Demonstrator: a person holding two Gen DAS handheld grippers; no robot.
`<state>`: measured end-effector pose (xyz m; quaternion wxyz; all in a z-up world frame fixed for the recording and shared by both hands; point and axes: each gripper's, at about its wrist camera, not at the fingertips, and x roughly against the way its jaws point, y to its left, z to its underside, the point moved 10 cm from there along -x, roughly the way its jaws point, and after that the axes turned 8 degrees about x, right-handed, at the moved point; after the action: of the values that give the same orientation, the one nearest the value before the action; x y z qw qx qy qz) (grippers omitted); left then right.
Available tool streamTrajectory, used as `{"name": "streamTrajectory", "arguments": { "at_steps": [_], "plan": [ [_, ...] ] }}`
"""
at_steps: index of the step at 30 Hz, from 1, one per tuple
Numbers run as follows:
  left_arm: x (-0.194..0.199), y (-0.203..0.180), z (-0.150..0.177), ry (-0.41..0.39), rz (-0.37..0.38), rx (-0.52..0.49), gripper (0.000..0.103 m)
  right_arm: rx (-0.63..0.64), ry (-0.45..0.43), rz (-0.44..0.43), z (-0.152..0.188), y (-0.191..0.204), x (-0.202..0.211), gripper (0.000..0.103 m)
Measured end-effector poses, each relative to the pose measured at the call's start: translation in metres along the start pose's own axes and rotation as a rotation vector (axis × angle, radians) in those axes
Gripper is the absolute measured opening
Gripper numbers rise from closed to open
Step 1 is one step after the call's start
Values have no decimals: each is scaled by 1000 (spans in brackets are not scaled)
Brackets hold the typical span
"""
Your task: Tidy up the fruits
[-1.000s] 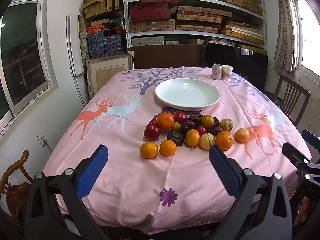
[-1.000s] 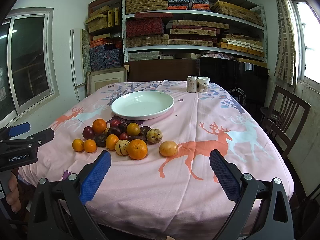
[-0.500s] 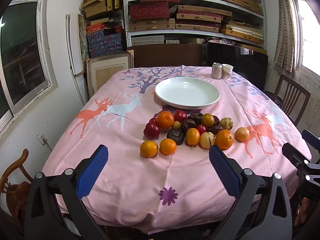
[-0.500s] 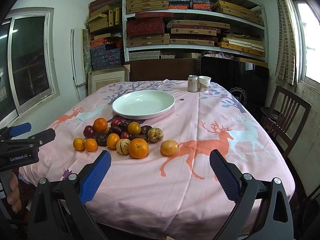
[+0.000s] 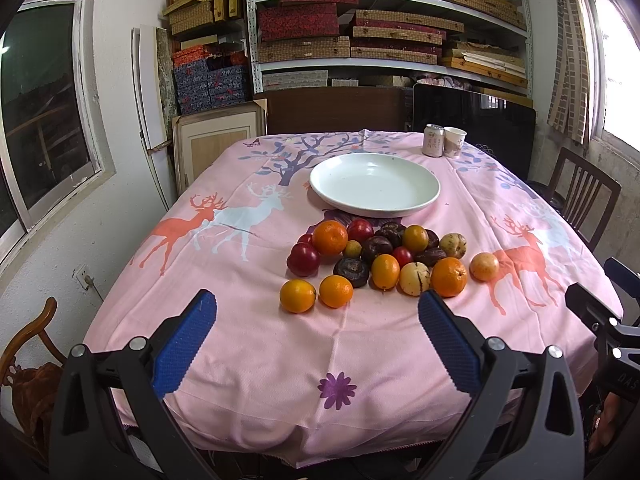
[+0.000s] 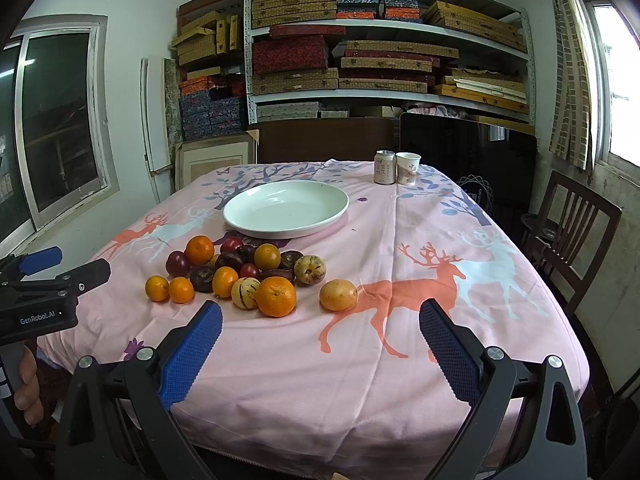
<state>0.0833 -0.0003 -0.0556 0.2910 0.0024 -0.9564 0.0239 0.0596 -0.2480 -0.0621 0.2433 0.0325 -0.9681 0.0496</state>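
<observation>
A heap of fruit (image 5: 380, 256) lies mid-table on a pink deer-print cloth: oranges, red plums, dark wrinkled passion fruits and striped pale melons. In the right wrist view the same heap of fruit (image 6: 248, 272) sits left of centre, with a yellow fruit (image 6: 338, 295) apart at its right. Behind it stands an empty white plate (image 5: 375, 184), (image 6: 286, 208). My left gripper (image 5: 318, 344) is open above the table's near edge, short of two small oranges (image 5: 316, 294). My right gripper (image 6: 320, 348) is open too, nothing between its blue pads (image 6: 192, 352).
A can (image 6: 383, 167) and a paper cup (image 6: 408, 168) stand at the far right of the table. A wooden chair (image 6: 572, 240) is to the right, another chair (image 5: 28, 352) at the near left. Shelves of boxes (image 5: 360, 28) fill the back wall.
Both grippers have crept slightly forward and the view has risen a little. Nothing on the table has moved.
</observation>
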Motion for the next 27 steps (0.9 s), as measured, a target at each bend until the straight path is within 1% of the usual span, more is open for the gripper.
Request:
{"name": "streamTrajectory", "arguments": {
  "at_steps": [27],
  "plan": [
    [1, 0, -1, 5, 0, 2, 99, -5, 8, -6, 5, 1, 1, 100]
  ]
}}
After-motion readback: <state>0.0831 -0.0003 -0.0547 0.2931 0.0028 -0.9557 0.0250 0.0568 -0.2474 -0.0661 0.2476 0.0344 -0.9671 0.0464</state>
